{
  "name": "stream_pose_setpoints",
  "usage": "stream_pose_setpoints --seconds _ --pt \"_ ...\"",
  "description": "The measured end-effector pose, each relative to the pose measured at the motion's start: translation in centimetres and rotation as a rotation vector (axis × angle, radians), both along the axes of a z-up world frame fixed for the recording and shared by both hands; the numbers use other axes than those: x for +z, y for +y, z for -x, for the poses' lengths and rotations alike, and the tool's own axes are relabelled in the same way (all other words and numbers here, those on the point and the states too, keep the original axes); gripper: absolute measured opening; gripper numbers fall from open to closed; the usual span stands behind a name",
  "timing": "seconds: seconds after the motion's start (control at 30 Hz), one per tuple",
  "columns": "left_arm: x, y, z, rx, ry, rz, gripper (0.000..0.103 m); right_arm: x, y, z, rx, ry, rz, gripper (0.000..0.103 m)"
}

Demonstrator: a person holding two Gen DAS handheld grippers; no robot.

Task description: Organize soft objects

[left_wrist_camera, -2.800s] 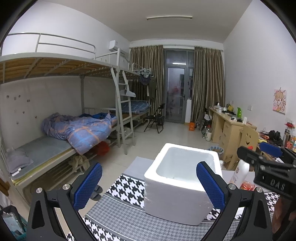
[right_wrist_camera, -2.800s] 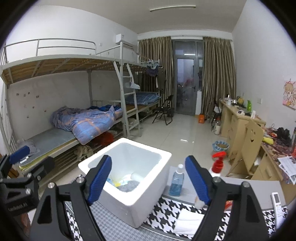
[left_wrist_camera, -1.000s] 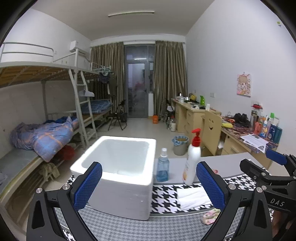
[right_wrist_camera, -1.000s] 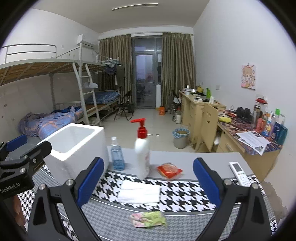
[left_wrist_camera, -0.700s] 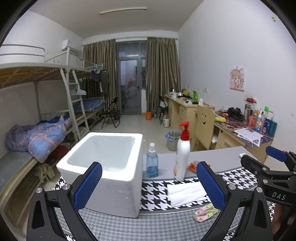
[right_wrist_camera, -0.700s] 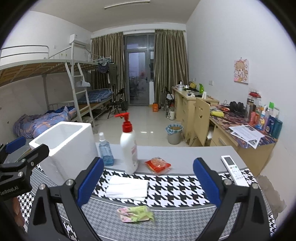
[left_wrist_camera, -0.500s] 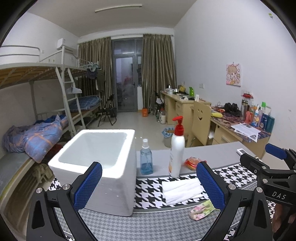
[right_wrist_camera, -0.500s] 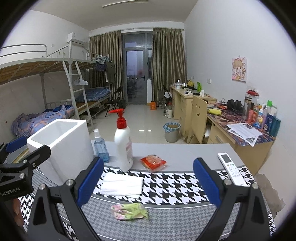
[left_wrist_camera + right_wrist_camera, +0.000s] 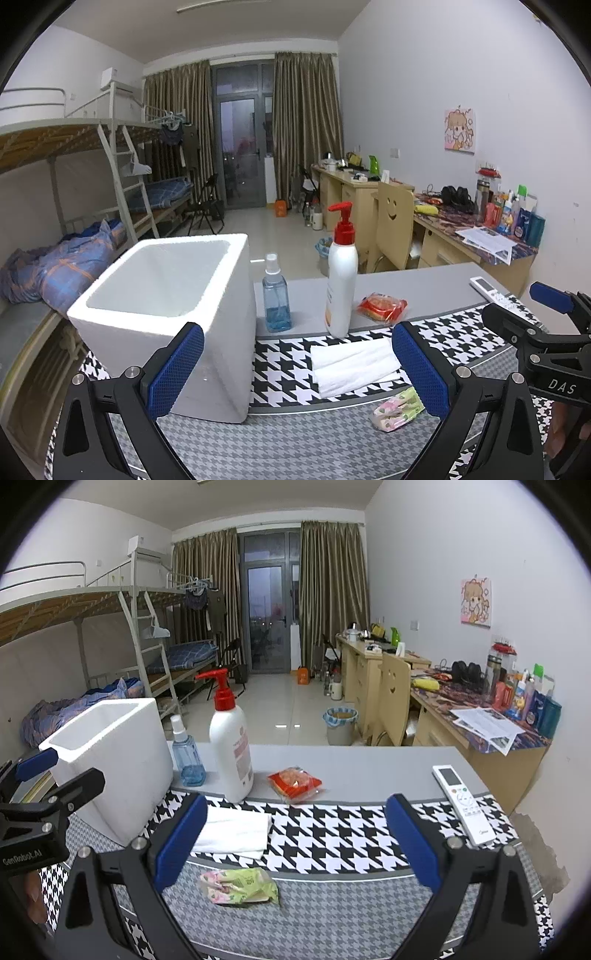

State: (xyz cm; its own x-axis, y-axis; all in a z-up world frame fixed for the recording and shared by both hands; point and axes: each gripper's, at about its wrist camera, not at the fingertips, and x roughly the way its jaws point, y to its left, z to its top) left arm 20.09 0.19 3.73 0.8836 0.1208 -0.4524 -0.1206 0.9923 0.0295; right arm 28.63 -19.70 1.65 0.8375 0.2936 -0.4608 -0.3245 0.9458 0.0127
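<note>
A white foam box (image 9: 166,295) (image 9: 110,753) stands open-topped on the left of the table. A folded white towel (image 9: 352,363) (image 9: 232,832) lies on the houndstooth cloth, and a green-pink soft packet (image 9: 397,408) (image 9: 238,886) lies nearer to me. A red snack pouch (image 9: 382,308) (image 9: 293,781) rests on the grey tabletop. My left gripper (image 9: 295,365) is open, held above the cloth in front of the box. My right gripper (image 9: 291,840) is open too, above the towel and packet, empty.
A white pump bottle (image 9: 341,273) (image 9: 231,738) and a blue spray bottle (image 9: 275,295) (image 9: 186,751) stand behind the towel. A white remote (image 9: 461,803) lies at the right. Bunk beds (image 9: 74,184) line the left wall, desks (image 9: 461,229) the right.
Both grippers have swung to the right, from facing the foam box to facing the bottles, towel and packets. Both stayed open and empty.
</note>
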Motion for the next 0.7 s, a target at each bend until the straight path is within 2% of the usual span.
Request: stream_pose_setpoints --seconds 0.7 --pt "-3.3 -1.5 -3.6 -0.020 0.121 -0.011 0.102 -3.0 -0.7 -2.1 0.021 0.088 0.022 0.099"
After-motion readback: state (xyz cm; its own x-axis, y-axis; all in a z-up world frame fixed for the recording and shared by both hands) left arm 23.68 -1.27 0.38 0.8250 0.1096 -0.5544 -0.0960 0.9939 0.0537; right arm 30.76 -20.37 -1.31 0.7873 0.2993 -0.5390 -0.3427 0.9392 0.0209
